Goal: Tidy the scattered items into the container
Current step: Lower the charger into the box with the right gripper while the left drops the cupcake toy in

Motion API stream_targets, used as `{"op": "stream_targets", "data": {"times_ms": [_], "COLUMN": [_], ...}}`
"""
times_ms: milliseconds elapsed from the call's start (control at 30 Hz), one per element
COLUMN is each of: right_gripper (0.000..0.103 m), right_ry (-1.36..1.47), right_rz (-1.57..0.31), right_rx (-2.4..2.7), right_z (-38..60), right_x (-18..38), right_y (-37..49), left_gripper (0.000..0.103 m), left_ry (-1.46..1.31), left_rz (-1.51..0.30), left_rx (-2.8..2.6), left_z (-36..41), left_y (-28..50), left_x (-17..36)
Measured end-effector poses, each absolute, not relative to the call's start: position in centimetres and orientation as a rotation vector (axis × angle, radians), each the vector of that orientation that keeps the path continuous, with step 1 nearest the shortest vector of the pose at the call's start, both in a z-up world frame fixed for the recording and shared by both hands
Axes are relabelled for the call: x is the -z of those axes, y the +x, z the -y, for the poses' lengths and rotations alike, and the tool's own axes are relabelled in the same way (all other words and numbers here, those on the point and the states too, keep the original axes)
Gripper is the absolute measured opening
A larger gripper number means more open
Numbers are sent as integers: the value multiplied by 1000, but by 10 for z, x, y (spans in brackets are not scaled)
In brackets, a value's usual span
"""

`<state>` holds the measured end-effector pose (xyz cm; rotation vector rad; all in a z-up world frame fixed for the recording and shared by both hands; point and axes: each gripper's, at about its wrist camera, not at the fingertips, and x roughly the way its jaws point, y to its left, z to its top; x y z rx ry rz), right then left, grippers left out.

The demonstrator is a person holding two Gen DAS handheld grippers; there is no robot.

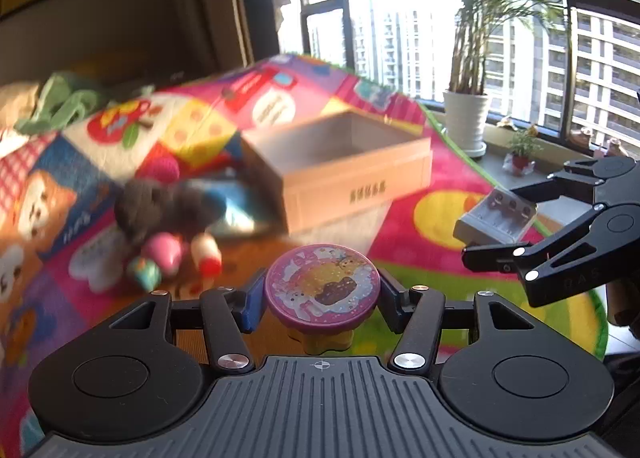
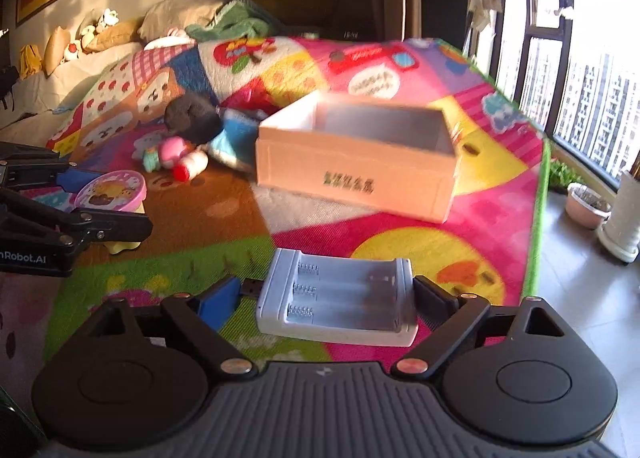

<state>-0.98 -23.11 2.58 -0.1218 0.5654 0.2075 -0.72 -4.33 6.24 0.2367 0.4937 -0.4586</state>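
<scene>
Box (image 2: 356, 162) sits open ahead of both grippers, nothing between; left gripper (image 1: 322, 298) clamps a purple-lidded toy (image 1: 322, 288), right gripper (image 2: 326, 304) grips a battery charger (image 2: 336, 302); toy pile (image 1: 168, 226) lies forward-left.

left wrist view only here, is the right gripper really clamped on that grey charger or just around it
Observer: In the right wrist view the right gripper spans the charger lengthwise. One pad sits against its right end, and the other meets a dark plug jutting from its left end.
Operator: any batteries in it
Observer: None. All three slots are empty, with the springs showing.
Operator: and my toy, is the bottom clear
Observer: From the side, the left gripper holds the purple-lidded toy by its lid. The yellow base hangs below the lower finger, but I cannot tell whether it is clear of the mat.
</scene>
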Motion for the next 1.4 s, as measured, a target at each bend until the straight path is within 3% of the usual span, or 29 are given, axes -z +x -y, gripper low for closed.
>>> {"op": "stream_targets", "data": {"times_ms": [200, 400, 467, 533, 567, 667, 967, 1133, 1400], "right_gripper": [91, 91, 92, 92, 93, 95, 101, 103, 103], "right_ry": [-165, 96, 171, 244, 282, 320, 349, 307, -12], "right_rz": [-339, -293, -338, -415, -448, -478, -670, -633, -506], "right_rx": [-153, -170, -195, -239, -224, -183, -149, -174, -155], "right_z": [247, 279, 285, 292, 296, 304, 305, 282, 240], "right_x": [-94, -140, -138, -128, -121, -101, -37, -39, -60], "right_y": [13, 114, 155, 194, 209, 223, 227, 239, 230], "left_gripper": [61, 61, 69, 85, 85, 96, 101, 102, 103], "left_ry": [252, 34, -39, -98, -110, -102, 50, -18, -88], "left_rz": [-346, -329, -367, -408, -421, -422, -423, -487, -497], "left_rx": [503, 572, 607, 590, 574, 530, 368, 321, 294], "left_z": [66, 73, 74, 69, 65, 42, -15, -40, -62], "left_y": [42, 144, 183, 210, 217, 213, 134, 119, 110], "left_x": [-124, -155, -154, -148, -144, -129, -63, -44, -30]}}
